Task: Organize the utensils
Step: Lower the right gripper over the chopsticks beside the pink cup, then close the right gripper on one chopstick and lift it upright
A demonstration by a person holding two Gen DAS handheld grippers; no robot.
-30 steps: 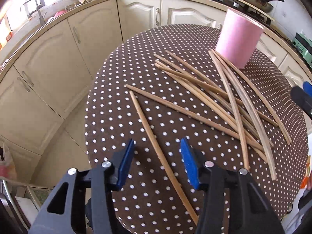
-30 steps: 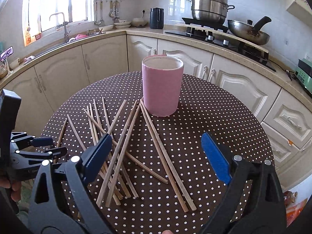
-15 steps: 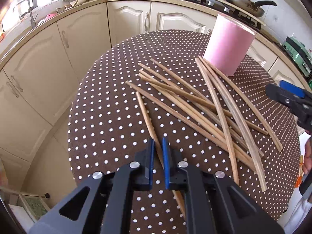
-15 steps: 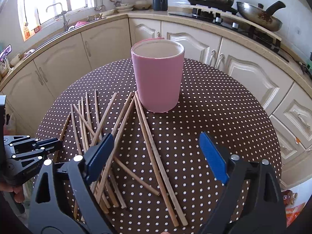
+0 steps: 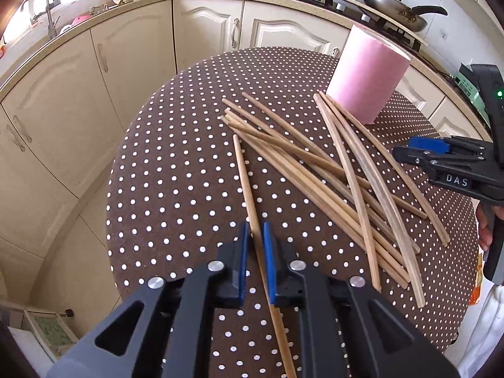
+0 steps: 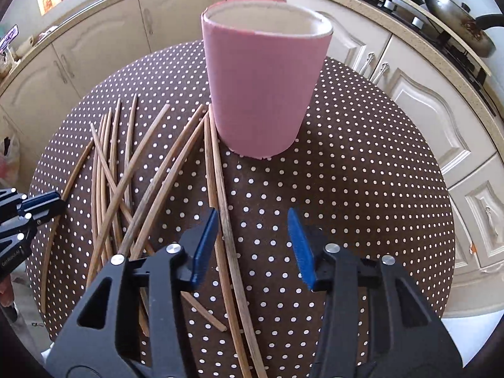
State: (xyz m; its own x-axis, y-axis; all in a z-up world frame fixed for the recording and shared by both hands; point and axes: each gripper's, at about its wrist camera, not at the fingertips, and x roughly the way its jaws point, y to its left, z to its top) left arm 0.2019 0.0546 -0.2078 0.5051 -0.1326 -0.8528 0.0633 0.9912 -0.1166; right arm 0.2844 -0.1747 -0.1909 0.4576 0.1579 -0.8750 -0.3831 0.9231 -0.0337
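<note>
A pink cup point(image 5: 367, 75) point(image 6: 264, 94) stands upright on the round table with its brown dotted cloth point(image 5: 176, 173). Several wooden chopsticks point(image 5: 315, 163) point(image 6: 126, 173) lie crossed beside it. My left gripper point(image 5: 255, 236) is shut on a single chopstick point(image 5: 244, 176) that lies apart at the pile's left. My right gripper point(image 6: 253, 220) hovers low in front of the cup, its jaws closing. A dark chopstick point(image 6: 225, 220) runs between them against the left pad, and the right pad stands clear of it. Each gripper shows at the edge of the other's view.
Cream cabinets point(image 5: 132, 63) curve round the table's far side. A stove with a pan point(image 5: 397, 3) point(image 6: 456, 15) sits at the back right and a sink tap point(image 5: 44, 3) at the back left. The table edge falls away just left of my left gripper.
My left gripper closed on the single chopstick. My right gripper moved forward and down toward the cup and its jaws narrowed around the dark chopstick.
</note>
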